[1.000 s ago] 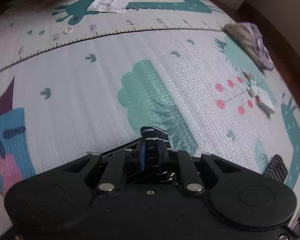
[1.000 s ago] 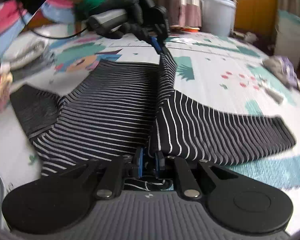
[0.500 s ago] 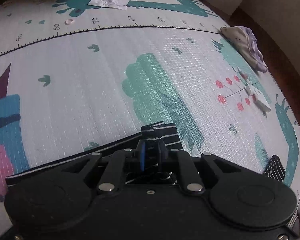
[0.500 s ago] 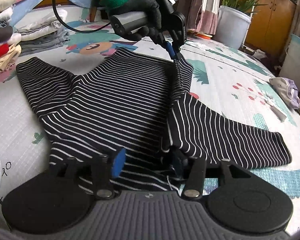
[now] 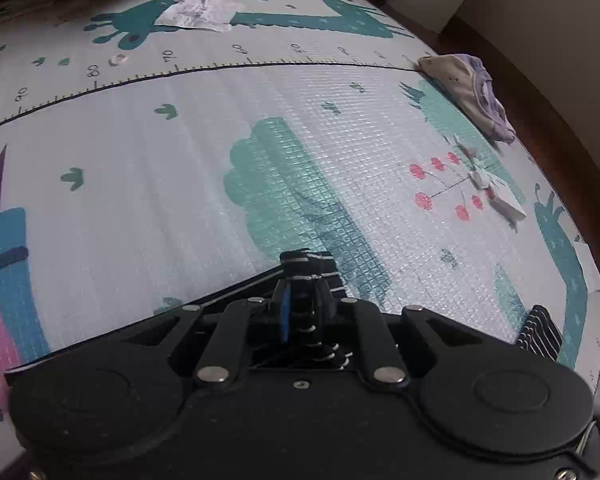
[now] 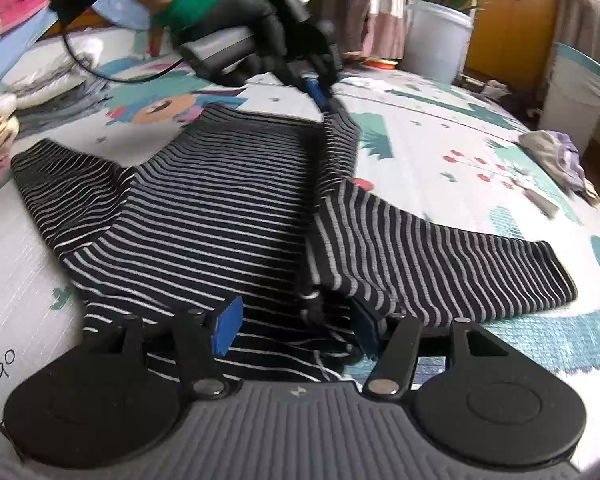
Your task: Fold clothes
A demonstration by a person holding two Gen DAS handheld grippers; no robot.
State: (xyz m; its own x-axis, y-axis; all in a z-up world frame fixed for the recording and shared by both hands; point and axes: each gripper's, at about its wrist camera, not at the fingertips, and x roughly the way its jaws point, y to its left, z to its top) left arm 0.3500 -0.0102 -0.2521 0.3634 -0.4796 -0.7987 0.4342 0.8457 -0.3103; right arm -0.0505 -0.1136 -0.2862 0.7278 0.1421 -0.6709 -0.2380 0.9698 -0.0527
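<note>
A black shirt with thin white stripes (image 6: pixel 220 208) lies spread on the play mat (image 6: pixel 440 160), one side folded inward, its right sleeve (image 6: pixel 452 264) stretched to the right. My right gripper (image 6: pixel 298 320) hovers at the shirt's near edge, jaws opening, a fabric fold lying loose between the blue pads. My left gripper (image 6: pixel 320 96), held by a gloved hand (image 6: pixel 236 20), is shut on the shirt's far edge. In the left wrist view, the left gripper (image 5: pixel 304 292) pinches striped cloth (image 5: pixel 308 264) just above the mat (image 5: pixel 180 160).
A crumpled pale and purple garment (image 6: pixel 556 156) lies at the mat's right edge, also as the garment (image 5: pixel 472 92). Folded clothes (image 6: pixel 16 40) are stacked at the left. A white bucket with a plant (image 6: pixel 436 40) and another bin (image 6: pixel 576 92) stand beyond. Paper scraps (image 5: pixel 198 12) lie on the mat.
My right gripper has opened and let go of the shirt's near edge. The folded side now lies on the shirt. The left gripper keeps its grip and has barely moved.
</note>
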